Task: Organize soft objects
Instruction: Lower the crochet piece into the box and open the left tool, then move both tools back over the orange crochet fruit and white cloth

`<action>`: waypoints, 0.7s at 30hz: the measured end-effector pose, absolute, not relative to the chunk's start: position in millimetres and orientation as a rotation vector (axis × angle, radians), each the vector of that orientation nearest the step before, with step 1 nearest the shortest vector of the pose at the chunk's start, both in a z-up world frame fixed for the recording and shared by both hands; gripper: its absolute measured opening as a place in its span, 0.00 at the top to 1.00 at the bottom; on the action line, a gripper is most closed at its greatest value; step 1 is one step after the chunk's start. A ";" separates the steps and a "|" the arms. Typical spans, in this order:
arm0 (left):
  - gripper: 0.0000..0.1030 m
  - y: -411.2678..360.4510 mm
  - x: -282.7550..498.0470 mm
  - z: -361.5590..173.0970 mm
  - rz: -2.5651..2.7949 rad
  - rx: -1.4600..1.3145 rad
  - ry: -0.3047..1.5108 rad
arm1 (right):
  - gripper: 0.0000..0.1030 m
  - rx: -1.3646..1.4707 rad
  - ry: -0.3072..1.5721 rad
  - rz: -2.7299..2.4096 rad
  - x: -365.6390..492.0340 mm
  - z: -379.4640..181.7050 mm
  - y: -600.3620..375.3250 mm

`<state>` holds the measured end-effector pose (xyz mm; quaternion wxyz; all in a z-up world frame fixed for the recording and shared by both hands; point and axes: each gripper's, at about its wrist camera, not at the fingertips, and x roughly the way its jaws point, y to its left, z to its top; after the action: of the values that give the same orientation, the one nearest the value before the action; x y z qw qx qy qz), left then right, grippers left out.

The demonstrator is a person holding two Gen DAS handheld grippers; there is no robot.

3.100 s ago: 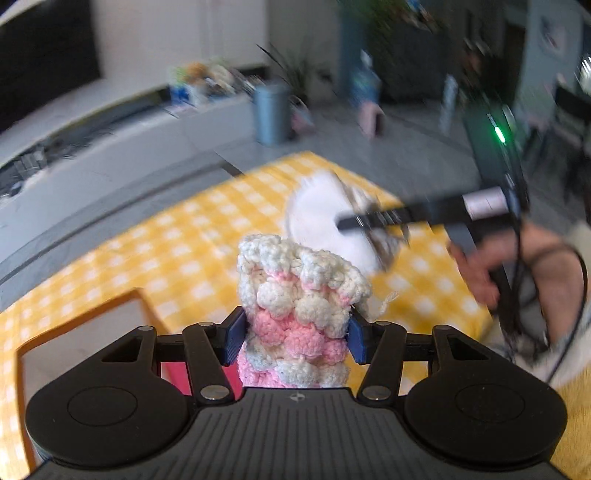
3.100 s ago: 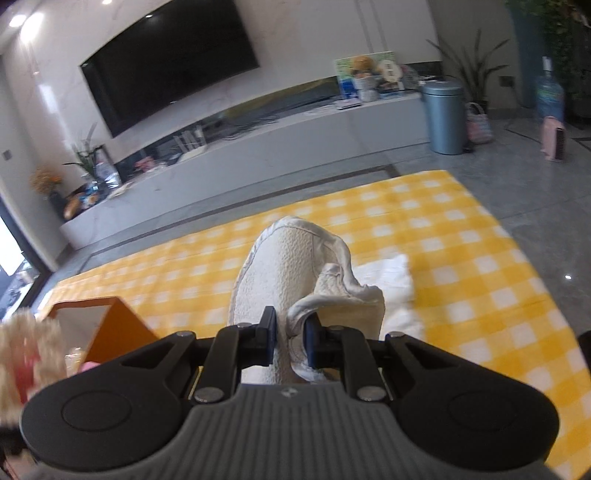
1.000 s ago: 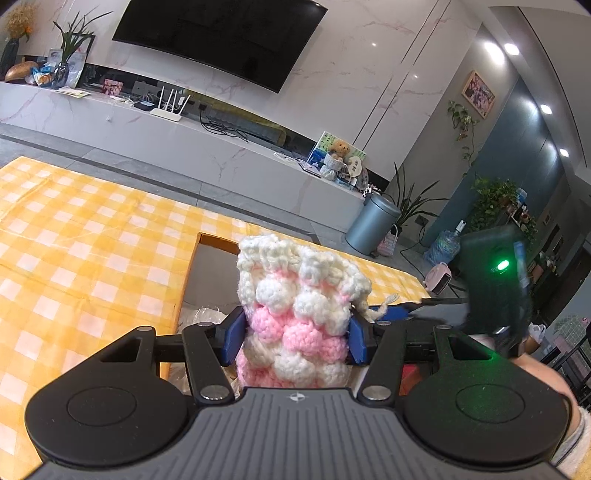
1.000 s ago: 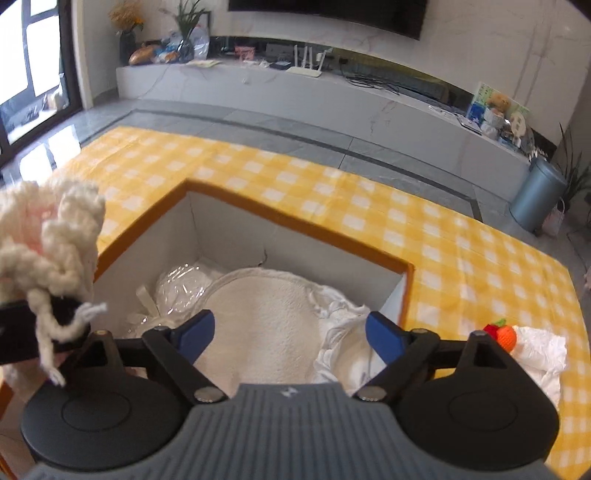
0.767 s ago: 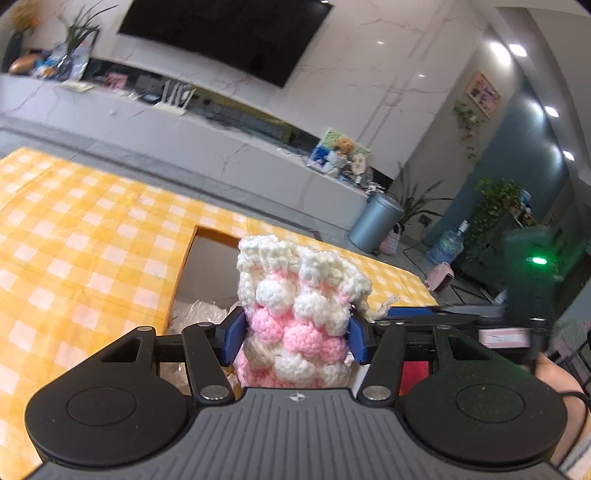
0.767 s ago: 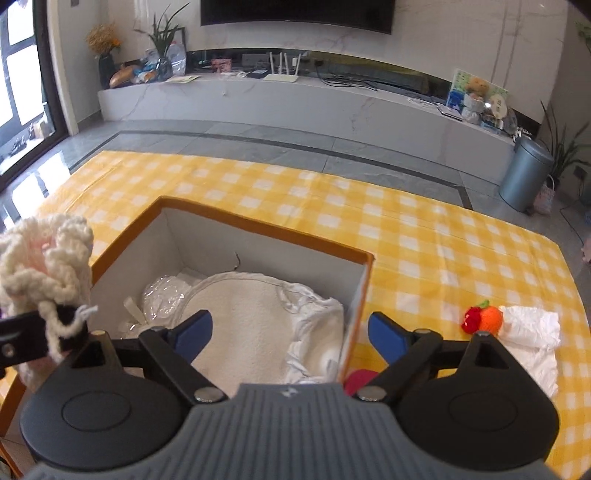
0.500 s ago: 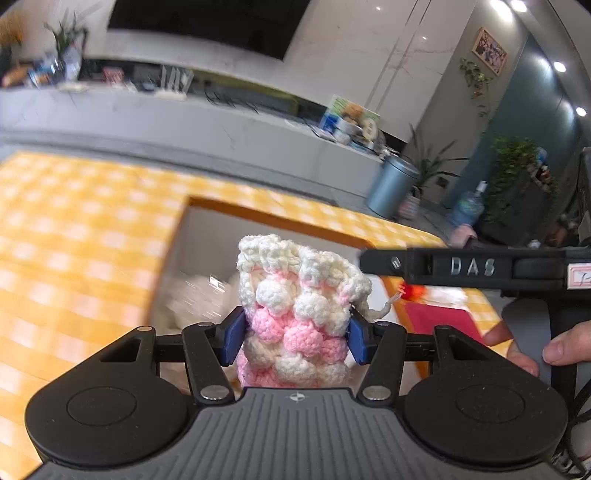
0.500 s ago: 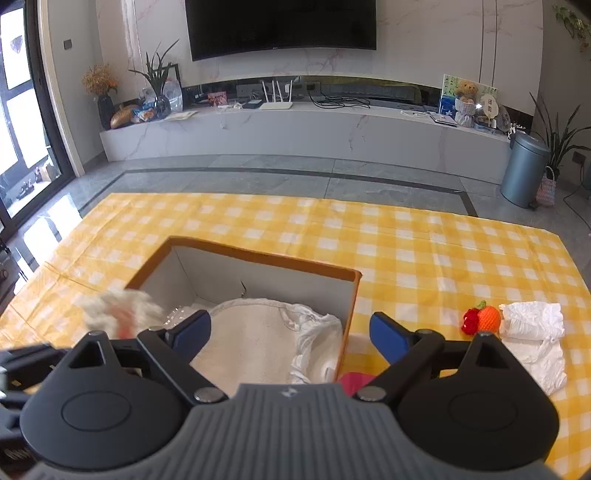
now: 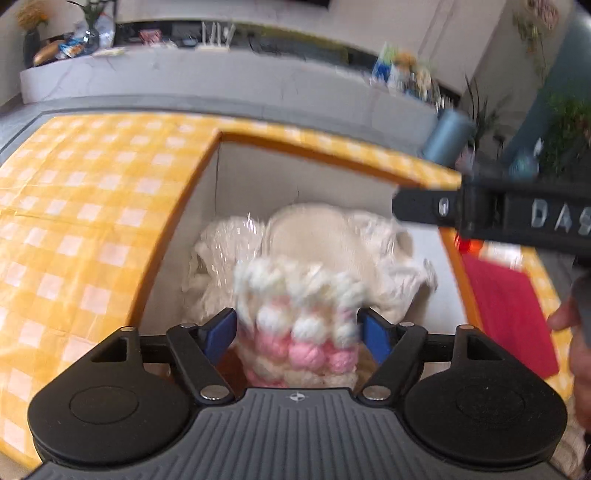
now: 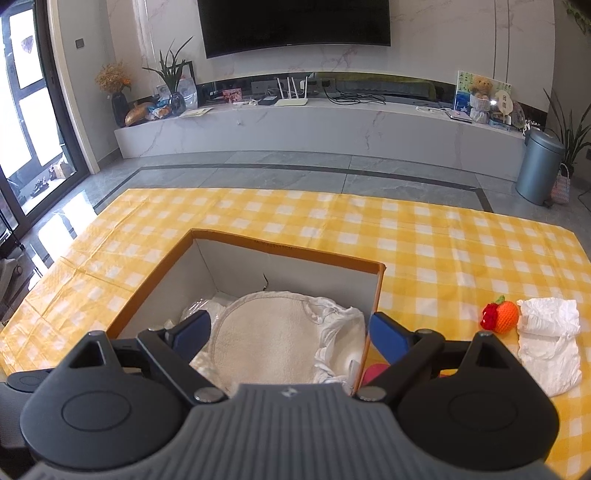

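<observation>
Your left gripper (image 9: 297, 328) hangs over the open box (image 9: 177, 236) with its jaws opening; the pink-and-white crocheted pouch (image 9: 301, 325) sits between the blue pads (image 9: 218, 330), which seem to have just come off its sides, though blur makes that hard to judge. Your right gripper (image 10: 288, 334) is spread wide and holds nothing, poised above the same box.

The likely trouble: the yarn could snag on a pad and ride along if you pull away too early, or the pouch could tumble onto the cream cloth (image 10: 266, 336) and roll toward the box wall. The right tool's arm (image 9: 491, 218) crosses close above the box in the left view, so the two tools could knock together.

Beyond the box, a red-and-orange knitted toy (image 10: 498, 317) and a folded white cloth (image 10: 550, 343) wait on the yellow checked tablecloth (image 10: 332, 221), well apart from the box; a red mat (image 9: 506, 310) lies just beside it.

Farther off are grey floor tiles, a long marble bench (image 10: 314, 129), a wall-mounted television (image 10: 295, 26), potted plants and a grey bin (image 10: 539, 166).
</observation>
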<state>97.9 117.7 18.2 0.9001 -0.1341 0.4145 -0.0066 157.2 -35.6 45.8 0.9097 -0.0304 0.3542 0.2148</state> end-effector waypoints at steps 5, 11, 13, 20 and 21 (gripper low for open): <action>0.07 117.2 91.1 31.2 0.033 -0.295 0.757 | 0.10 -0.047 0.730 0.432 155.4 44.3 -40.7; 0.07 112.1 88.7 41.6 0.067 -0.273 0.729 | 0.10 -0.032 0.737 0.426 153.7 42.4 -44.1; 0.07 110.8 88.2 45.1 0.074 -0.256 0.718 | 0.10 -0.030 0.733 0.427 152.4 43.9 -44.4; 0.07 109.7 87.8 54.1 0.127 -0.214 0.722 | 0.09 -0.027 0.713 0.430 148.7 49.4 -48.1; 0.07 109.5 86.6 55.8 0.134 -0.213 0.714 | 0.09 -0.028 0.711 0.426 147.4 50.0 -49.1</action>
<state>86.6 109.5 55.8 0.9292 -0.1038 0.3485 0.0653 147.4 -49.1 50.0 0.9154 -0.0135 0.3452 0.2069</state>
